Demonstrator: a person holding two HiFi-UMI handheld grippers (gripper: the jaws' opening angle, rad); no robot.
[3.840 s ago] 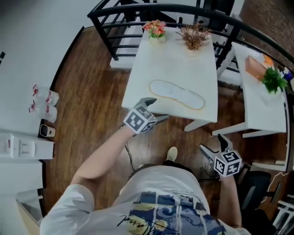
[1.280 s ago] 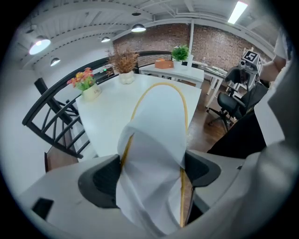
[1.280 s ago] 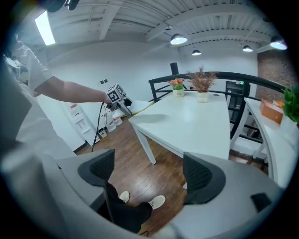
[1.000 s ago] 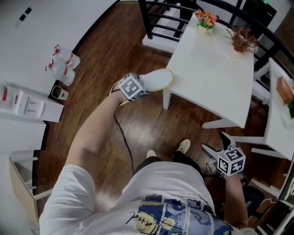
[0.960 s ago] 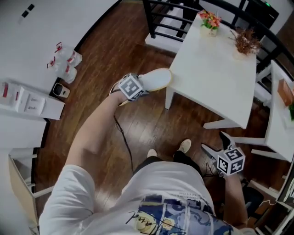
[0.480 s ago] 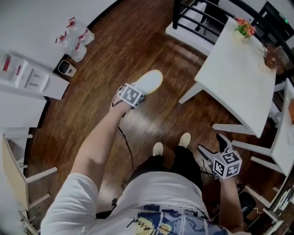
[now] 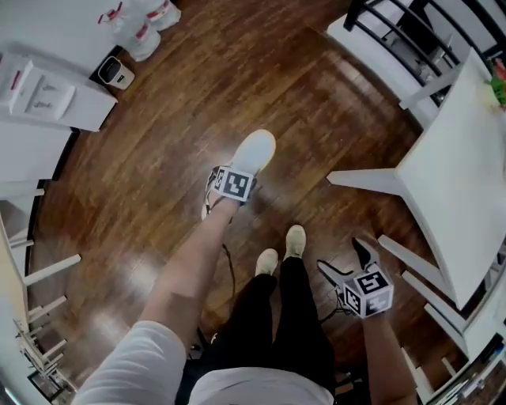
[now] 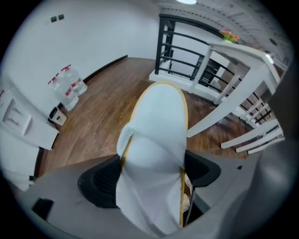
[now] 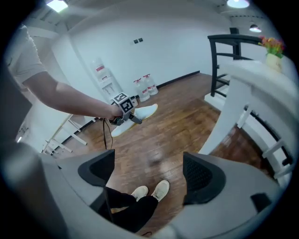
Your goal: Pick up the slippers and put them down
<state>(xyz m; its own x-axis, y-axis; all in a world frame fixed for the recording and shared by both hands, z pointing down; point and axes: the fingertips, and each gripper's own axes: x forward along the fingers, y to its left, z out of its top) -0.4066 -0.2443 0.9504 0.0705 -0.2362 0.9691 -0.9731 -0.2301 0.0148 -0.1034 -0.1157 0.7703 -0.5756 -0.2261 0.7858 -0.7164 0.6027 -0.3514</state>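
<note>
Since a second ago the slipper [image 7: 254, 150] has come away from the corner of the white surface [image 7: 466, 158] and down toward the wooden floor [image 7: 150, 166], and it now hangs well to the left of that surface, out over open boards. The left hand-held gripper [image 8: 150, 175] is clamped on it. In the left gripper view both dark pads press the white upper from either side, and the yellow-edged sole runs on past them toward the far wall. In the head view the toe points far and a little right, while the near end sticks out behind the marker cube. Whether that near end touches the floor cannot be told. The right hand-held gripper [image 7: 348, 263] is lower in the head view than before, at the near right beside the leg of the surface. Its jaws stand apart with nothing between them, only floorboards and the person's pale shoes [image 9: 152, 190] beyond. Water bottles [image 7: 146, 24] stand by the far left wall.
</note>
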